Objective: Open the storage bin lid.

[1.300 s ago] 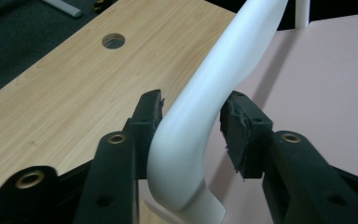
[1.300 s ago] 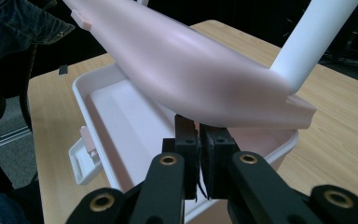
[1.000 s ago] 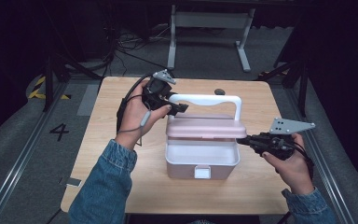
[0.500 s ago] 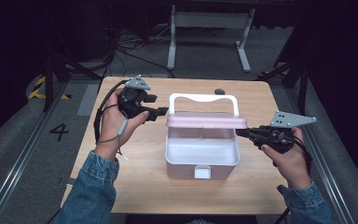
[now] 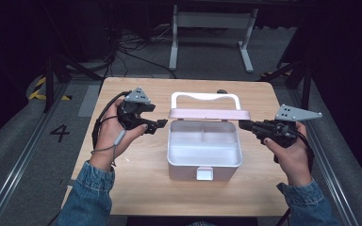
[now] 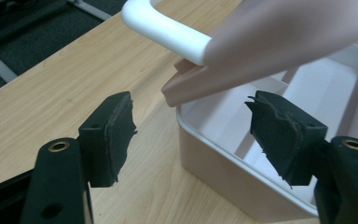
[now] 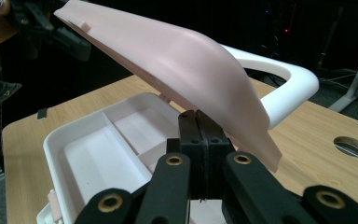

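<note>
A white box (image 5: 205, 167) with a divided inside stands mid-table, its pink lid (image 5: 209, 114) raised on edge and its white handle (image 5: 205, 96) behind. My left gripper (image 5: 160, 125) is open just left of the box's back corner, holding nothing. In the left gripper view its jaws (image 6: 191, 126) frame the box wall (image 6: 228, 172) and the lid's corner (image 6: 270, 46). My right gripper (image 5: 242, 125) is shut, its tips at the lid's right end. In the right gripper view the closed jaws (image 7: 198, 121) sit right beneath the lid (image 7: 177, 60), beside the handle (image 7: 289, 88).
The wooden table (image 5: 136, 188) has bare room in front of and beside the box. A small round hole (image 5: 222, 91) lies at its back edge. A white metal frame (image 5: 212, 19) and cables sit on the floor beyond. A latch (image 5: 204, 173) faces the front.
My left gripper has come away from the handle's left end and moved left and nearer, now open. The lid stands more upright. The right gripper has barely shifted.
</note>
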`<state>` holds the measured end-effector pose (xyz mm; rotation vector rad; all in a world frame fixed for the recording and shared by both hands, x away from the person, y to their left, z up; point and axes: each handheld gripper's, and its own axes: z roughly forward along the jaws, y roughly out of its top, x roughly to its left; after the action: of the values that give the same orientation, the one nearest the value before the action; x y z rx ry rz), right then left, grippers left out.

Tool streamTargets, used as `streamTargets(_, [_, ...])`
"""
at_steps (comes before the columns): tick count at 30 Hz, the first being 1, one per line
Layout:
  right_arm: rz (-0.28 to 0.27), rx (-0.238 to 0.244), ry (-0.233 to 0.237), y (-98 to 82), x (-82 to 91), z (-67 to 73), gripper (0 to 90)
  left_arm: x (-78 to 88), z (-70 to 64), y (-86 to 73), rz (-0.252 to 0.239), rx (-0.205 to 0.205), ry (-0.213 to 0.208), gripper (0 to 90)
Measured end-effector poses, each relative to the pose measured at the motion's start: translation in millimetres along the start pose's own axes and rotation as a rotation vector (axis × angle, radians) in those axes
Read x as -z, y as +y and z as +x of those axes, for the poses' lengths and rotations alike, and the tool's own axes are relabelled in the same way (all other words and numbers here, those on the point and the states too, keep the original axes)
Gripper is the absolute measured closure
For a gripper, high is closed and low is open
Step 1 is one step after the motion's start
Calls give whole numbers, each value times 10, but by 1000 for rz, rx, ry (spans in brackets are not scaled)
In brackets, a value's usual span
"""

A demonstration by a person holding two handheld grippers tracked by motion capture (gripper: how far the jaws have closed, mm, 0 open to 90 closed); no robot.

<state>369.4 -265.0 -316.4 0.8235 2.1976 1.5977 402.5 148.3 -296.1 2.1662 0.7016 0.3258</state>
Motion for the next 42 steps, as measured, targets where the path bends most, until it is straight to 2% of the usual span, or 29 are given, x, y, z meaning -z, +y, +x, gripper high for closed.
streamTargets(3, [-11,-10,-11,19,0,-14,900,-51,-35,0,0,-13,-7,307])
streamTargets(7, [-20,-22,-15,27,2,-31,900,-117,-75,49,-26,-56,11,307])
streamTargets(8, [-22,-22,-14,27,3,-36,900,-117,-75,49,-26,-56,11,306])
streamTargets(12, [-26,-30,-18,29,10,-45,900,-214,-132,109,-41,-133,28,305])
streamTargets(15, [-29,-32,-19,33,14,-48,900,-275,-153,152,-62,-161,27,336])
streamTargets(18, [-31,-31,-20,35,11,-52,900,-301,-164,195,-91,-159,28,370])
streamTargets(21, [-32,-33,-23,38,7,-59,900,-304,-171,237,-108,-159,47,389])
streamTargets(24, [-31,-35,-28,43,-1,-68,900,-289,-173,271,-138,-146,35,469])
streamTargets(26, [-32,-38,-27,45,-6,-70,900,-292,-179,283,-150,-143,42,500])
streamTargets(31, [-32,-32,-30,47,-11,-70,900,-289,-182,302,-162,-135,44,628])
streamTargets(42, [-35,-32,-33,43,12,-77,872,-303,-150,338,-162,-128,69,684])
